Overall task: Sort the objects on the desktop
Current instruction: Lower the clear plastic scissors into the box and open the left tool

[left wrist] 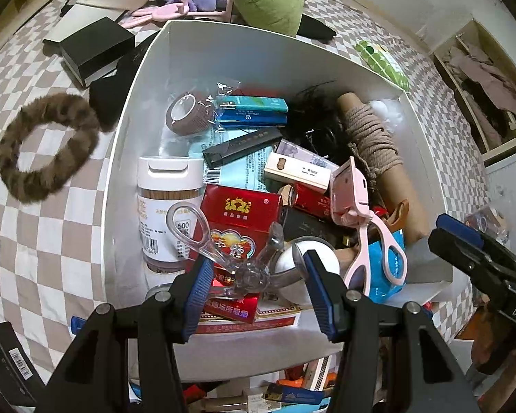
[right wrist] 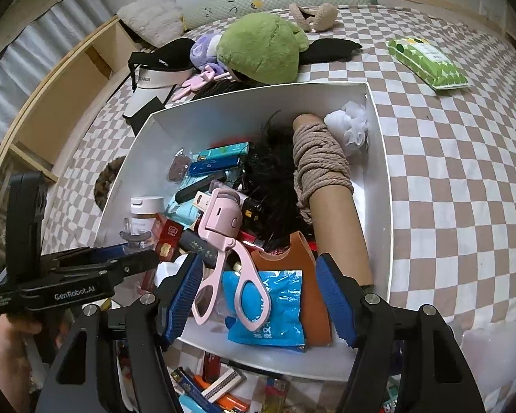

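A white box (left wrist: 258, 31) on the bed is full of small items. My left gripper (left wrist: 258, 285) hangs over its near end, shut on a clear plastic eyelash curler (left wrist: 244, 268), whose loop handle sticks up to the left over a red cigarette pack (left wrist: 240, 206). A pink eyelash curler (left wrist: 349, 186) lies loose in the box. My right gripper (right wrist: 261, 296) is open above the box's (right wrist: 378, 172) near edge. Below its pads lie the pink curler's (right wrist: 223, 213) handles, a blue packet (right wrist: 268, 309) and a brown leather piece. In the right wrist view the left gripper (right wrist: 137, 256) comes in from the left.
A rope-wound cardboard tube (right wrist: 323, 172), a black wig and a white bottle (left wrist: 168, 206) crowd the box. Around it on the checked bedspread lie a furry brown ring (left wrist: 48, 144), a black box (left wrist: 96, 48), a green plush (right wrist: 261, 44), a visor (right wrist: 158, 69) and wipes (right wrist: 430, 62). Lighters (right wrist: 223, 389) lie by the near wall.
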Demonstrator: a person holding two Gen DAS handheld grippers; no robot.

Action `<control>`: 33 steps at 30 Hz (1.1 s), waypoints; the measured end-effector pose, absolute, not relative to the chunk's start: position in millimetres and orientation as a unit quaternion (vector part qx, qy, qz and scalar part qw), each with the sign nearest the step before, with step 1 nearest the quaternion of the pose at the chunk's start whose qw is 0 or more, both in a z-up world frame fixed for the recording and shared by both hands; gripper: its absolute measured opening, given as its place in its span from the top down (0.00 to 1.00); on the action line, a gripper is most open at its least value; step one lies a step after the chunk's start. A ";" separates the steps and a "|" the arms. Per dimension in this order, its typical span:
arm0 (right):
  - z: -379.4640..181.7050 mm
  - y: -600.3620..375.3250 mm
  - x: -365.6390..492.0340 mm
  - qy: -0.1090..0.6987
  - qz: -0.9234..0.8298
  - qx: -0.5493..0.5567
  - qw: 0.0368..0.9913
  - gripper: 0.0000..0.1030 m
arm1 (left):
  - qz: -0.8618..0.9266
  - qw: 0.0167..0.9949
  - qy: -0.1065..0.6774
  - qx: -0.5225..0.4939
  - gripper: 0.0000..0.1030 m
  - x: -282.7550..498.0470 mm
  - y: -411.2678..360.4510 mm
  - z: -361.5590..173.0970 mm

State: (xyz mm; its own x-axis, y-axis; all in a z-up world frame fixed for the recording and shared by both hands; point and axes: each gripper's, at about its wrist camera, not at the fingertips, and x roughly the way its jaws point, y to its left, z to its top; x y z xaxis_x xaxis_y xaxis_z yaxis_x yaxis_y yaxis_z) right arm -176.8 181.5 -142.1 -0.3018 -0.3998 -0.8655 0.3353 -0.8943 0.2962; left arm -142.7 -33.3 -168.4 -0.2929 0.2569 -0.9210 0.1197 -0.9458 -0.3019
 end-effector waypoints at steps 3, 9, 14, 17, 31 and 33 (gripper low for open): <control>-141.4 181.7 -175.0 -0.026 -0.806 0.544 0.230 0.33 | 0.788 0.042 -0.162 -0.592 0.48 -142.5 -33.9 -168.5; -140.6 185.1 -175.2 -0.028 -0.810 0.542 0.223 0.33 | 0.789 0.039 -0.166 -0.590 0.44 -142.8 -32.5 -168.1; -140.4 186.1 -175.5 -0.030 -0.810 0.542 0.222 0.33 | 0.793 0.038 -0.155 -0.588 0.32 -143.8 -26.9 -165.9; -140.5 186.6 -175.2 -0.025 -0.811 0.541 0.222 0.33 | 0.794 0.036 -0.154 -0.587 0.32 -143.7 -29.1 -165.5; -131.5 186.6 -164.1 0.018 -0.841 0.499 0.208 0.00 | 0.829 0.016 -0.136 -0.543 0.02 -131.9 -39.4 -143.3; -131.6 185.7 -162.6 0.028 -0.843 0.497 0.206 0.00 | 0.835 0.017 -0.123 -0.537 0.02 -129.8 -37.3 -139.8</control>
State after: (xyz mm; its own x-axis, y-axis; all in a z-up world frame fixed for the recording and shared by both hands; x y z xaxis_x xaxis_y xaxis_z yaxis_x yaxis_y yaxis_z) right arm -162.6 185.7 -131.6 -0.4214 -0.3184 -0.8491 0.3746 -0.9138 0.1567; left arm -129.8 -37.3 -139.8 -0.4231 0.1602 -0.8918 0.1035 -0.9693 -0.2232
